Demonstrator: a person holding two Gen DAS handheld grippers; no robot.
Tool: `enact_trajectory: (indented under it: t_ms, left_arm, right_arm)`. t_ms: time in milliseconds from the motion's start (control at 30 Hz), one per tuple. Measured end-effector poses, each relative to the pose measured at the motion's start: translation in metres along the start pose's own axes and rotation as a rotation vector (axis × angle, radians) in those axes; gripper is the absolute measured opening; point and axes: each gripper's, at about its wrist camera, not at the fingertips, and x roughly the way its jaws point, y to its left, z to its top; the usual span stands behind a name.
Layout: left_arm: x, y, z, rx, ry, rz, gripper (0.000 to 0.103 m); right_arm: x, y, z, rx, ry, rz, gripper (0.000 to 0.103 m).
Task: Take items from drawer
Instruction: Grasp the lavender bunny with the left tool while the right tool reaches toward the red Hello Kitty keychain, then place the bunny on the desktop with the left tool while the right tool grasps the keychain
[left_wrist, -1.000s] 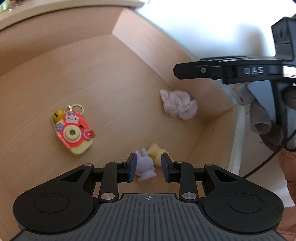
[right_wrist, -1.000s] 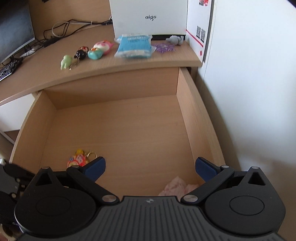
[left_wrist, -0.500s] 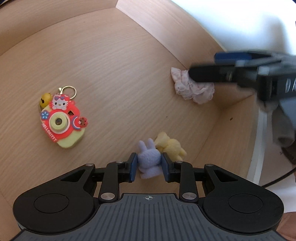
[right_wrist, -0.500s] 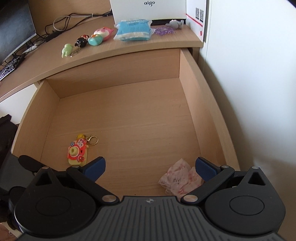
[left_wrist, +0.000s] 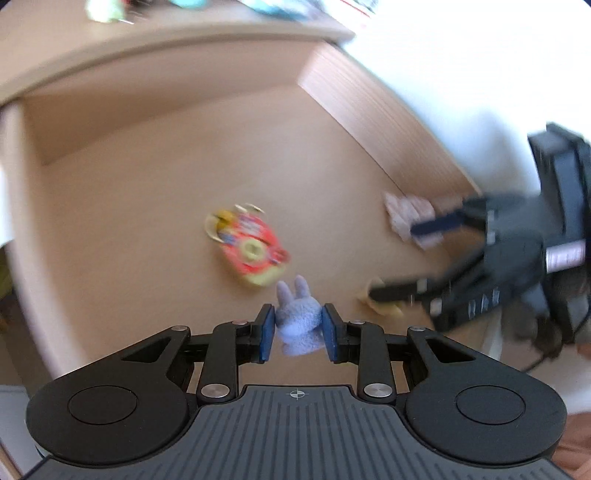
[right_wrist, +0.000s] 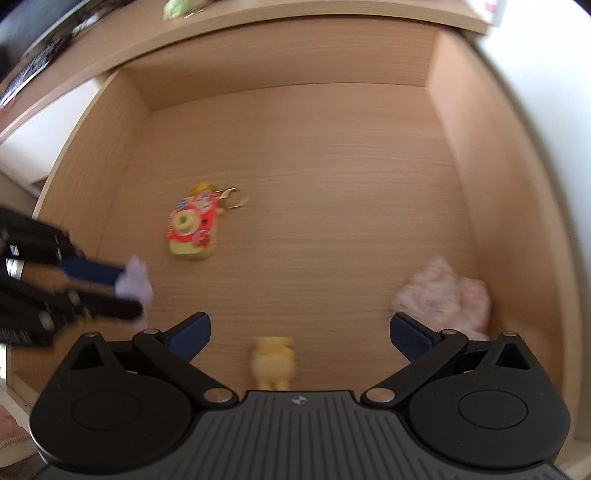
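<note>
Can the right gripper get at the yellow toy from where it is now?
Probably yes. The right gripper is open, the yellow toy lies between its jaws on the drawer floor, nothing covering it.

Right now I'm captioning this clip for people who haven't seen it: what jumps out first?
The small purple plush bunny pinched in the left gripper, above the drawer floor. Next, the bright red and yellow camera-shaped keychain lying left of the floor's centre. The right gripper hangs wide open over a yellow plush toy, with a crumpled pink cloth in the near right corner.
</note>
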Motion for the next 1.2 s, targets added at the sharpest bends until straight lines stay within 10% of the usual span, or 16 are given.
enact_trajectory:
  t_ms: [567, 800, 833, 1200]
  left_arm:
    - [-0.045, 0.067, 0.018, -0.109, -0.170, 0.050, 0.031]
    - [-0.041, 0.064, 0.015, -0.111, -0.175, 0.030, 0.031]
    - [-0.043, 0.063, 0.014, -0.108, -0.175, 0.029, 0.031]
    - [-0.027, 0.036, 0.008, -0.055, -0.105, 0.016, 0.031]
  right_arm:
    - [0.059, 0.113, 0.051, -0.169, 0.015, -0.032, 0.091]
    - [0.078, 0.114, 0.065, -0.142, 0.018, -0.060, 0.064]
    - [0.077, 0.113, 0.066, -0.140, 0.009, -0.061, 0.049]
    - [0.003, 0.097, 0.030, -0.117, -0.090, 0.000, 0.047]
